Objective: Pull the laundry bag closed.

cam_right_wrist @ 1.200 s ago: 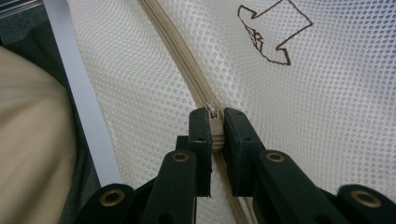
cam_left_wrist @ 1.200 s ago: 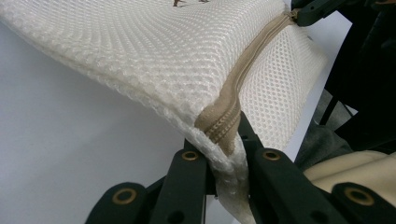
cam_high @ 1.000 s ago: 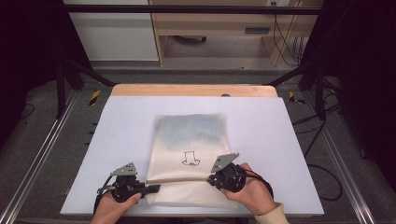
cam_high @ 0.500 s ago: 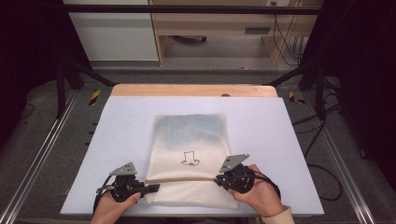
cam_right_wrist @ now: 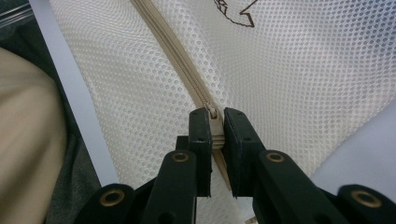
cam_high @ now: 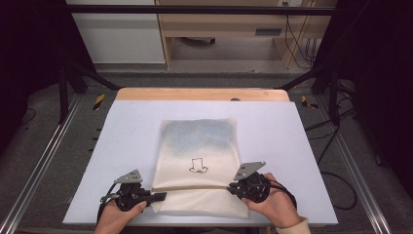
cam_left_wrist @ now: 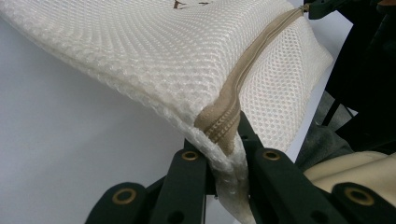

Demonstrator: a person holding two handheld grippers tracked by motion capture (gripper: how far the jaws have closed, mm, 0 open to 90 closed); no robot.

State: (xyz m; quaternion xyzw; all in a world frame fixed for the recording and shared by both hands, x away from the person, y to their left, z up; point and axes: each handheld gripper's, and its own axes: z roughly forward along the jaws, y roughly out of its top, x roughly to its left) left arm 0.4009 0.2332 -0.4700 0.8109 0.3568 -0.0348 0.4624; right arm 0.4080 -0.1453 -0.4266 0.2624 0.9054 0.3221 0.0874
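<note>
A white mesh bag (cam_high: 199, 146) lies flat in the middle of the table, a small black outline drawing (cam_high: 198, 165) on it. A beige zipper (cam_high: 195, 186) crosses its near end. My left gripper (cam_high: 158, 196) is shut on the bag's left edge, right where the zipper ends. In the left gripper view the jaws (cam_left_wrist: 223, 140) pinch mesh and the zipper tape (cam_left_wrist: 247, 70). My right gripper (cam_high: 233, 187) is at the zipper's right end. In the right gripper view it (cam_right_wrist: 215, 116) is shut on the zipper pull (cam_right_wrist: 215, 127), and the zipper track (cam_right_wrist: 173, 51) runs away up-left.
The pale table top (cam_high: 292, 126) has a wooden strip (cam_high: 195, 94) along its far edge. Metal rails (cam_high: 44, 161) run along both sides. Black cables (cam_high: 336, 175) trail on the floor at the right. A cream sleeve (cam_high: 292, 226) shows at the bottom.
My right gripper has slid a little to the right along the zipper line, toward the bag's right edge. The left gripper and the bag have stayed put.
</note>
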